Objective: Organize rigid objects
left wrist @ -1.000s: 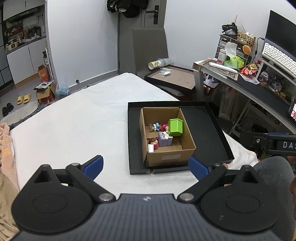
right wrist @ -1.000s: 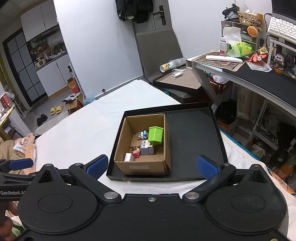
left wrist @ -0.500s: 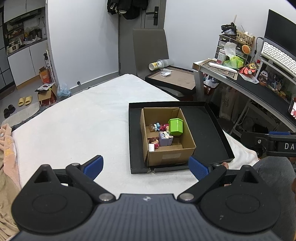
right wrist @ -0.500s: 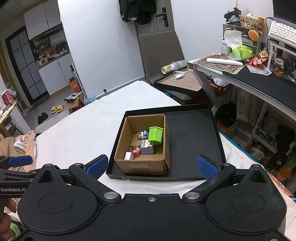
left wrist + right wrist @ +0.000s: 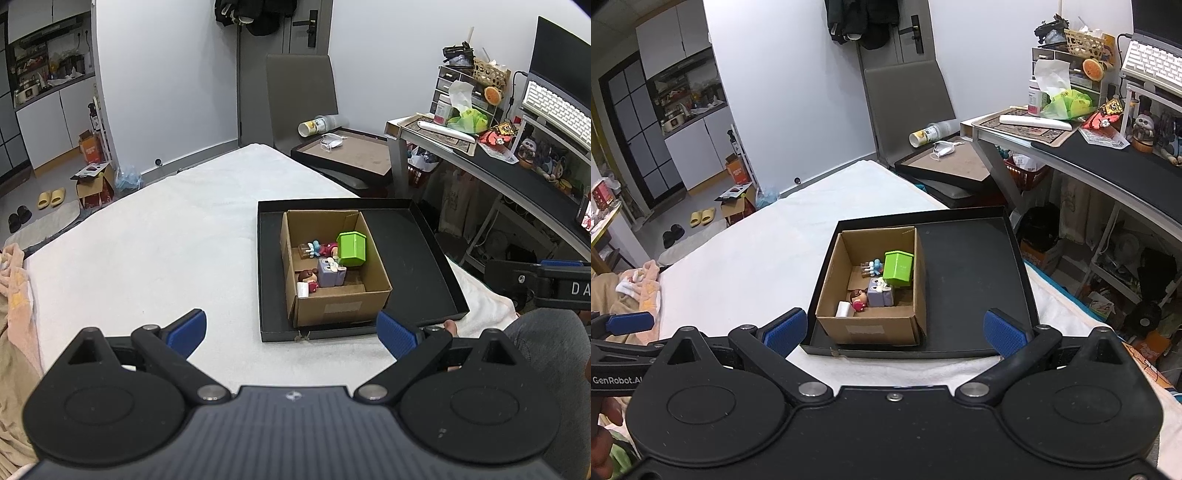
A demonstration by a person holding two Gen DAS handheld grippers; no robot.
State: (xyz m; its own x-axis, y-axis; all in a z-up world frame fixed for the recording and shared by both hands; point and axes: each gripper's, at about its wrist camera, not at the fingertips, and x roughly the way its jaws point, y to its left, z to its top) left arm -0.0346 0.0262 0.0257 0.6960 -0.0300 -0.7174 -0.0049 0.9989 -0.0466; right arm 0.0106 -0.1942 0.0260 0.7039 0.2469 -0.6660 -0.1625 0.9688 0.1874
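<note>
- Left wrist view: my left gripper (image 5: pixel 291 330) is spread wide and empty, with ribbed blue pads.
- Ahead sits the corrugated cardboard box (image 5: pixel 334 267) of glossy plastic toys (image 5: pixel 325 264) in a matte black tray (image 5: pixel 417 254).
- My right gripper (image 5: pixel 892 332) is equally splayed behind that box.

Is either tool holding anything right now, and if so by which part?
Nothing is held. The left tool and the right tool are both open and empty.

The right gripper (image 5: pixel 892 332) hangs wide open and empty above the white bed (image 5: pixel 757 251), facing a cardboard box (image 5: pixel 875 326) in a black tray (image 5: pixel 979 280), with a green bin (image 5: pixel 898 268) and small figurines (image 5: pixel 866 295) inside the box.
</note>
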